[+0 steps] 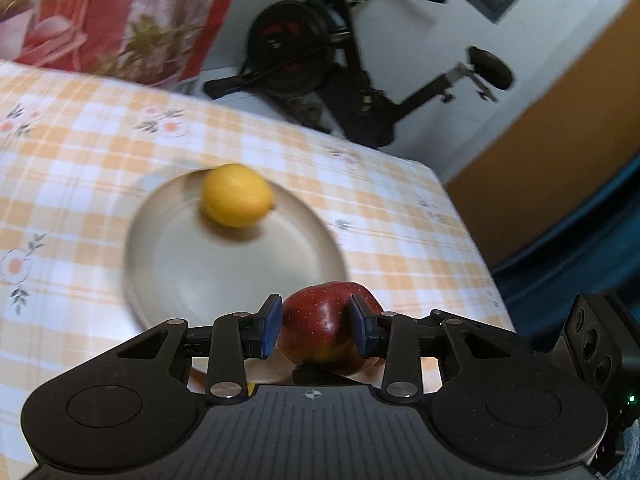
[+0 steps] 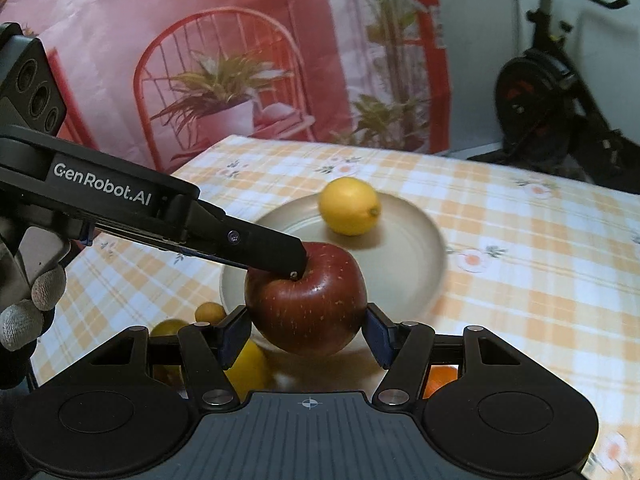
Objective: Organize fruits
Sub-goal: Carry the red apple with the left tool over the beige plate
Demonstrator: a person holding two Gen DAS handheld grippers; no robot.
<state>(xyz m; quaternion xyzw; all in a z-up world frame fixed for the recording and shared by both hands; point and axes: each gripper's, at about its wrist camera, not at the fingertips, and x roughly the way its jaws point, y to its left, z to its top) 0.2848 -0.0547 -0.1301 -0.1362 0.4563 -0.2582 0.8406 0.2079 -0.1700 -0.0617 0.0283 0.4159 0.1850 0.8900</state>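
Both rigs are matte black plastic, each hand-held gripper with blue pads on its fingers. The left hand-held gripper has a ribbed grey deck with a small crosshair mark, two big round discs at the sides and silver pivot pins on the linkages. Same build on the right hand-held gripper. White "GenRobot.AI" lettering runs along the left one's side, plus a three-lens block. The person's hand wears a grey knit glove.
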